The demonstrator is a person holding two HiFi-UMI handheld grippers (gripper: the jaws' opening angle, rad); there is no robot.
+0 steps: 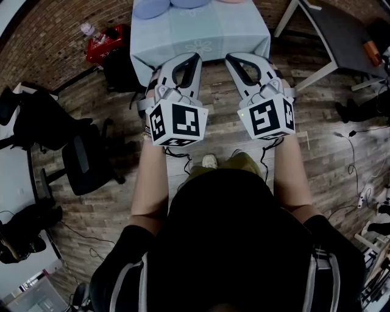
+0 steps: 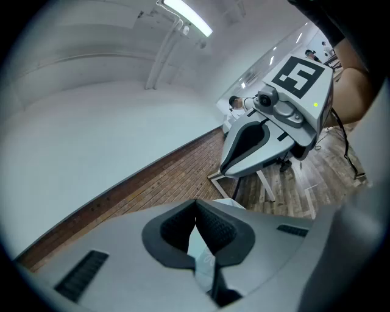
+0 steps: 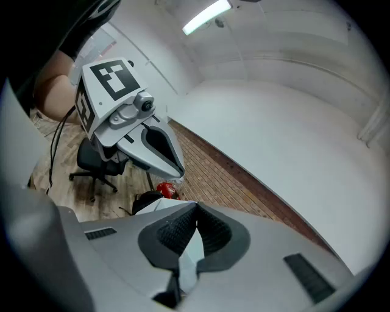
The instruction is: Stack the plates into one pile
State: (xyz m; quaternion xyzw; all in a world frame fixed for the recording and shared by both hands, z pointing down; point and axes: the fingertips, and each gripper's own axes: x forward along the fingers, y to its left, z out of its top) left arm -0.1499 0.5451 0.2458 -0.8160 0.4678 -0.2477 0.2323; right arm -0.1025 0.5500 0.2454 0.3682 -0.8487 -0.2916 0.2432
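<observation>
In the head view a small table with a pale blue cloth [image 1: 201, 33] stands ahead of me. Plates lie along its far edge, cut off by the frame: a blue plate [image 1: 150, 8], a second bluish one [image 1: 190, 2] and a pink one [image 1: 230, 1]. My left gripper [image 1: 195, 57] and right gripper [image 1: 230, 58] hover side by side over the floor, just short of the table's near edge. Both hold nothing. In the left gripper view the pads [image 2: 210, 228] meet at the tip; in the right gripper view the pads [image 3: 177, 230] meet likewise. Neither gripper view shows the plates.
A black office chair [image 1: 85, 161] stands to the left. A red bag [image 1: 106, 42] lies by the brick wall beside the table. A grey desk with white legs [image 1: 341, 36] is at the right, and cables [image 1: 356, 170] run over the wooden floor.
</observation>
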